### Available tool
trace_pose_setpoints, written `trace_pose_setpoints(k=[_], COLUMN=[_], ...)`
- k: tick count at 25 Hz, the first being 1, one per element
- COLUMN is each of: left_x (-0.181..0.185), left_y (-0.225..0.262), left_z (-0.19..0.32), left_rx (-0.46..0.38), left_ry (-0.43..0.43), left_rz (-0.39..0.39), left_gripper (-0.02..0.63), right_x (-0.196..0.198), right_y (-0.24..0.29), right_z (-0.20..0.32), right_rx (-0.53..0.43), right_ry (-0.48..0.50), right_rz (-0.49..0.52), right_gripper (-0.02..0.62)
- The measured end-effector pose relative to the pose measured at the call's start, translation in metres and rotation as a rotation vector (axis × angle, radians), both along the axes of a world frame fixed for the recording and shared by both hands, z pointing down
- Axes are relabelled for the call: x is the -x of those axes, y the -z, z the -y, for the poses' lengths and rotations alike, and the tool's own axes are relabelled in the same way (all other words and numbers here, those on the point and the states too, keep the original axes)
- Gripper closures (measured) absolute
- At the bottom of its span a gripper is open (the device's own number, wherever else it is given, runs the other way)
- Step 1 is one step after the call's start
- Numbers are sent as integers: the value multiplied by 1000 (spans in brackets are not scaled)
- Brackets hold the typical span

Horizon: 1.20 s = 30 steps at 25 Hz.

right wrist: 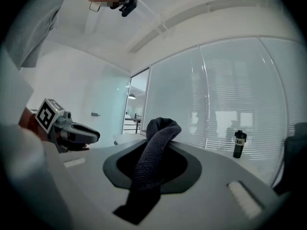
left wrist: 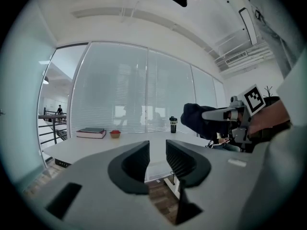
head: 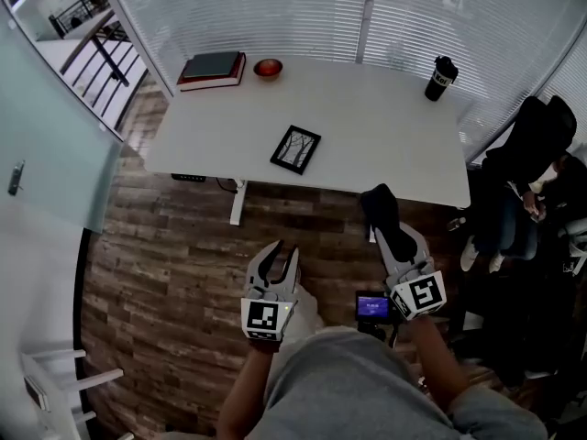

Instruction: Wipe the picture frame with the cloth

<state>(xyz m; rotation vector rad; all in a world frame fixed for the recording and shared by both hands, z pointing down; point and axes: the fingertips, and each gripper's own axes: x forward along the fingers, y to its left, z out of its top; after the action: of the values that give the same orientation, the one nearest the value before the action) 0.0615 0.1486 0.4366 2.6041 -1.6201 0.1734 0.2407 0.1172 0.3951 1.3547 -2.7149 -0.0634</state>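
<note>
Right gripper: jaws closed on dark cloth, its folded end standing out in front, ready for wiping | left gripper: jaws slightly apart, nothing between, probably free for steadying | picture frame: flat on table, well ahead, not yet reached

White table: stands on a wood-plank floor, in front of windows with closed blinds.
Books: stacked flat at the table's far left corner.
Red bowl: just beside the books, on their right.
Black tumbler: upright, at the far right corner, well apart from the bowl.
Dark office chair: beside the table's right end.
Railing: far left, behind glass.
</note>
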Motion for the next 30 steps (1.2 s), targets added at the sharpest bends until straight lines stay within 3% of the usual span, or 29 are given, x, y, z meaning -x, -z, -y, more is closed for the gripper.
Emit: trace_pose_setpoints(k=[8,17,23,27,30], left_x=[24,54,57,53,47], left_y=[-10,-47,-97,-129,-143], left_z=[97,198,242,259,275], left_rx=[26,83,180,269,295], left_ry=[-43,-122,-226,-278,-295], left_rz=[48,100,124,158,180], left_gripper=[451,351,258,169,163], right_x=[29,76,95,97,98], right_y=[-29,-45,-91,-124,-152], right_z=[109,237,297,323,340], right_rx=[81,14,92,177,242], right_ry=[56,46,100,137,179], right_rz=[-195,-424,-668,-777,-850], right_gripper=[522,522,517,514,511])
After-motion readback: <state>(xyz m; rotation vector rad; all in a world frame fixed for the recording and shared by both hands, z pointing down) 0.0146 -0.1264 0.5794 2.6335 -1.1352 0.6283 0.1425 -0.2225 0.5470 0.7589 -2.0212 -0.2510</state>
